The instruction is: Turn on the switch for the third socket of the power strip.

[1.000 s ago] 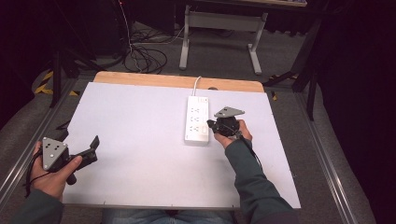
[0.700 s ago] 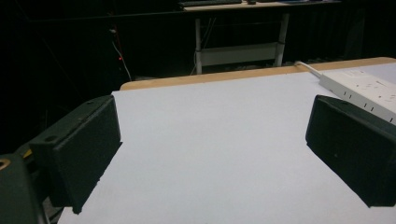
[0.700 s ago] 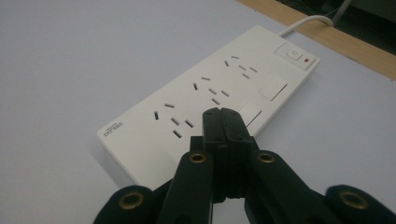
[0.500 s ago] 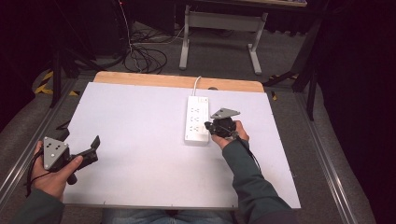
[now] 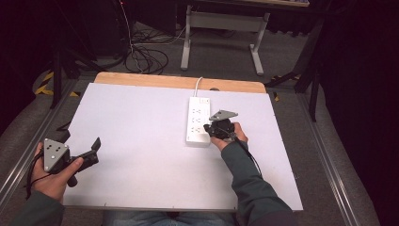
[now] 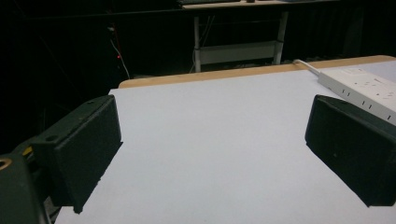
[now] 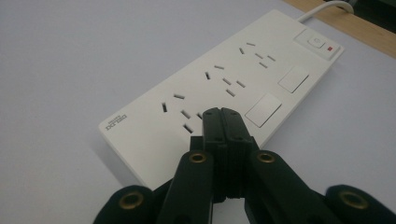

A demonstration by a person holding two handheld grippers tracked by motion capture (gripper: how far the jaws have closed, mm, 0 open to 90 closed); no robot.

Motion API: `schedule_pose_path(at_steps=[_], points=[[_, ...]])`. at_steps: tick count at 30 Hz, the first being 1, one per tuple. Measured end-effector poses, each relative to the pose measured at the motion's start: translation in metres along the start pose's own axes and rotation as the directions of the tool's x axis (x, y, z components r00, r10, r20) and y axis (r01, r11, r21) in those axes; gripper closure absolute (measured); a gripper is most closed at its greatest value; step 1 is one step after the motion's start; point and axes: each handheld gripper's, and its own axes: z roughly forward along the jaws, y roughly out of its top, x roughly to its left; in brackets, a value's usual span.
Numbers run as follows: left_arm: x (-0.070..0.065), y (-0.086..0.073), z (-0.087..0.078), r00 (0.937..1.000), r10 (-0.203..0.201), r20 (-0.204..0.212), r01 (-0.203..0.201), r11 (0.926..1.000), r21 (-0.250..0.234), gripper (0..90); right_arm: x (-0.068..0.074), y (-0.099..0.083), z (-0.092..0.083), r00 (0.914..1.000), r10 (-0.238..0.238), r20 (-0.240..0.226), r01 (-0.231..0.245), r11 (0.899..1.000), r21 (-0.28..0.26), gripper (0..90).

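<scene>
A white power strip (image 5: 198, 121) lies on the white tabletop (image 5: 141, 132), its cord running off the far edge. My right gripper (image 5: 208, 127) hovers at the strip's near right side, jaws shut together with nothing between them. In the right gripper view the closed tips (image 7: 222, 114) sit over the strip (image 7: 224, 88) near its closest socket. My left gripper (image 5: 89, 151) rests at the table's near left corner, open and empty. In the left gripper view its two black pads (image 6: 88, 149) stand wide apart, and the strip (image 6: 364, 91) shows far off to the right.
A wooden strip (image 5: 179, 82) borders the table's far edge. Beyond it stand a grey metal frame (image 5: 221, 28) and loose cables (image 5: 141, 56) on the floor. Metal rails (image 5: 324, 155) run along both sides of the table.
The right gripper has shifted slightly toward the power strip's near end. The left hand has stayed where it was.
</scene>
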Motion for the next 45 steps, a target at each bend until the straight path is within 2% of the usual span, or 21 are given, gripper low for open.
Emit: schedule_pose_path(at_steps=[3,6,15,34,45], points=[[0.000,0.000,0.000,1.0000,-0.002,0.001,0.002,1.0000,0.001,4.2,-0.003,-0.001,0.001,1.0000,0.003,0.008,-0.003,1.000,0.003,90.0],[0.000,0.000,0.000,1.0000,-0.004,0.003,0.004,1.0000,0.000,4.2,-0.005,-0.001,0.002,0.9995,0.031,0.009,-0.030,1.000,-0.006,90.0],[0.000,0.000,0.000,1.0000,-0.005,0.003,0.005,1.0000,0.002,4.2,-0.008,-0.002,0.010,0.9992,0.036,0.015,-0.036,0.999,0.010,90.0],[0.001,-0.001,-0.002,1.0000,-0.007,0.001,0.007,1.0000,0.007,4.2,-0.006,-0.003,0.018,0.9994,0.011,0.032,-0.012,1.000,0.029,90.0],[0.000,-0.001,-0.002,1.0000,-0.008,0.004,0.008,0.9999,0.007,4.2,-0.006,-0.003,0.018,0.9993,0.023,0.028,-0.024,0.999,0.022,90.0]])
